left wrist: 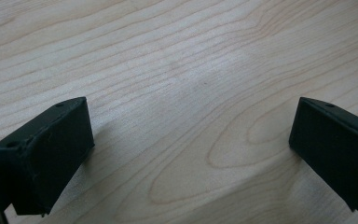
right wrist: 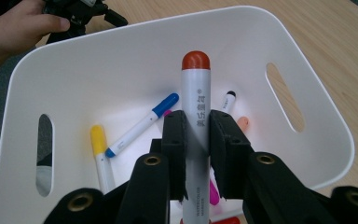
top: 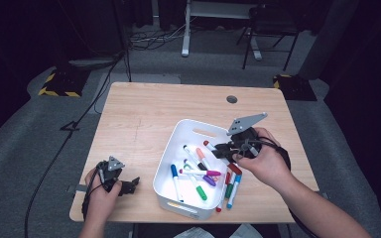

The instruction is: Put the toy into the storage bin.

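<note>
A white bin (top: 193,125) stands at the table's front middle with several coloured markers (top: 198,174) lying in it. My right gripper (top: 219,148) hovers over the bin's right side, shut on a white marker with a red cap (top: 208,144). In the right gripper view the marker (right wrist: 196,79) stands upright between the pads of the gripper (right wrist: 196,135), above the bin's inside (right wrist: 121,60). My left gripper (top: 131,184) rests near the table's front left corner. Its jaws stand open over bare wood (left wrist: 191,149) with nothing between them.
Three markers (top: 231,186), red, green and blue, lie on the table just right of the bin. The wooden table (top: 144,114) has a round cable hole (top: 231,99) at the back. A chair (top: 270,25) and a desk leg (top: 185,29) stand on the floor beyond.
</note>
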Demonstrator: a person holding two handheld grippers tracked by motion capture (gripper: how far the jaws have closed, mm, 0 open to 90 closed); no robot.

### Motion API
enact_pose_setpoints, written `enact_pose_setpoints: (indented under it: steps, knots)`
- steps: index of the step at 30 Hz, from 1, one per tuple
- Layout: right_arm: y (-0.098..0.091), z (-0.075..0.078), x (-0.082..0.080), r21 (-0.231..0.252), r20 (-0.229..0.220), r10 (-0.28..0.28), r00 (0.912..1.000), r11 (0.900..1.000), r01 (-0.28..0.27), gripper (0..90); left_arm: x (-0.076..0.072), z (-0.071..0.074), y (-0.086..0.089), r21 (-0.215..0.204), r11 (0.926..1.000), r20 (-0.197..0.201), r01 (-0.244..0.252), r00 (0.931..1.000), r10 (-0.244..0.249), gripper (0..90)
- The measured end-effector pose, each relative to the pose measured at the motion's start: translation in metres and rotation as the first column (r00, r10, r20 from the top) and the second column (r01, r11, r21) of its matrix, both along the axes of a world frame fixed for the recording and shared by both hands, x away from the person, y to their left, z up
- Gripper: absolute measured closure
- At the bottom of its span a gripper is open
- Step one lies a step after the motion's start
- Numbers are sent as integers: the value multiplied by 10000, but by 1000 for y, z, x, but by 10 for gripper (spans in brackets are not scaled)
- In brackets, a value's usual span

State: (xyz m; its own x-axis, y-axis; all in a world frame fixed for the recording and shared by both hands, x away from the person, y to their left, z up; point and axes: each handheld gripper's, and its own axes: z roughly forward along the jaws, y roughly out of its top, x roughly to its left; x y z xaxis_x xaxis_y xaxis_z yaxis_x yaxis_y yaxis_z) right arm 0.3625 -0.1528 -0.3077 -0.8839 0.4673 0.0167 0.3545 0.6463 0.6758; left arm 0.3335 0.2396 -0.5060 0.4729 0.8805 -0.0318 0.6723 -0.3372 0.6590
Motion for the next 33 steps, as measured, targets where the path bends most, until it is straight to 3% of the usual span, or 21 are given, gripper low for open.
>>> enact_pose_setpoints:
  steps: [17, 33]
  knots:
    - [37, 3, 16, 34, 123, 231, 9997, 9997, -231, 766, 0, 0, 0, 70, 10000, 12, -66, 10000, 66, 0]
    - [49, -28, 26, -1232, -274, 227, 9994, 9920, -259, 765, 1, 0, 0, 71, 10000, 37, -52, 10000, 51, 0]
